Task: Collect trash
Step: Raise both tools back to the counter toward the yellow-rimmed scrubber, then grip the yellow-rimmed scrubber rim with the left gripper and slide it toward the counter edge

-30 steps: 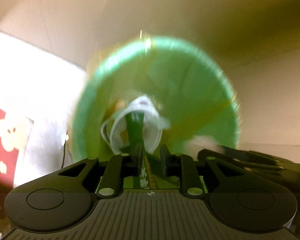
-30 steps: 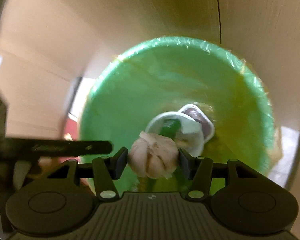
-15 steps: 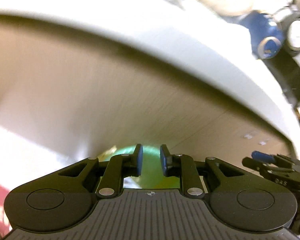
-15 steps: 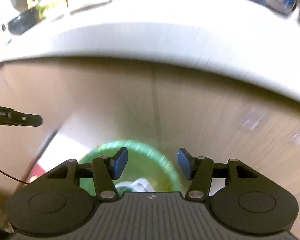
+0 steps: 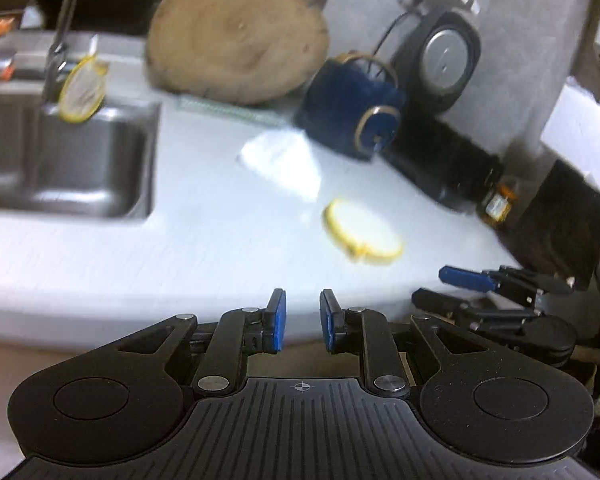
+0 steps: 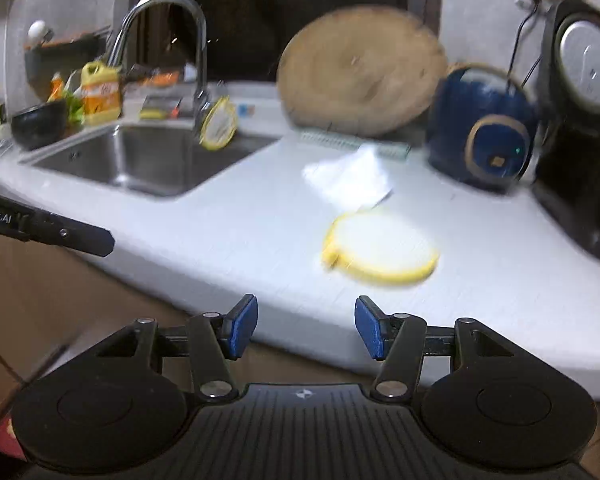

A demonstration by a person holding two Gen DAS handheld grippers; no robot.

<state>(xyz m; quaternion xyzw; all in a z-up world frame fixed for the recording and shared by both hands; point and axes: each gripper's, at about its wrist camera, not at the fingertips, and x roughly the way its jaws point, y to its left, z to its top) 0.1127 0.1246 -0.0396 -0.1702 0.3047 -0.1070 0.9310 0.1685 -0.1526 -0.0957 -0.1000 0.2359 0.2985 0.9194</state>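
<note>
Your left gripper (image 5: 302, 319) has its jaws slightly spread, nothing between them. Right gripper (image 6: 306, 328) jaws are spread wider, also empty. Both sit just off the tabletop (image 6: 260, 216) edge. Trash on it: a yellow-rimmed round lid (image 6: 380, 246) lying flat, with crumpled white paper (image 6: 350, 178) just behind, touching it. The sink (image 6: 148, 160) is to the left.

White countertop (image 6: 228, 248), steel sink (image 6: 140, 160) set into its left part. On the counter: round yellow-rimmed lid (image 6: 380, 250) lying flat near the front edge, crumpled white paper (image 6: 350, 178) just behind it, wooden round board (image 6: 362, 70) leaning at the back, dark blue appliance (image 6: 480, 128) to its right.
</note>
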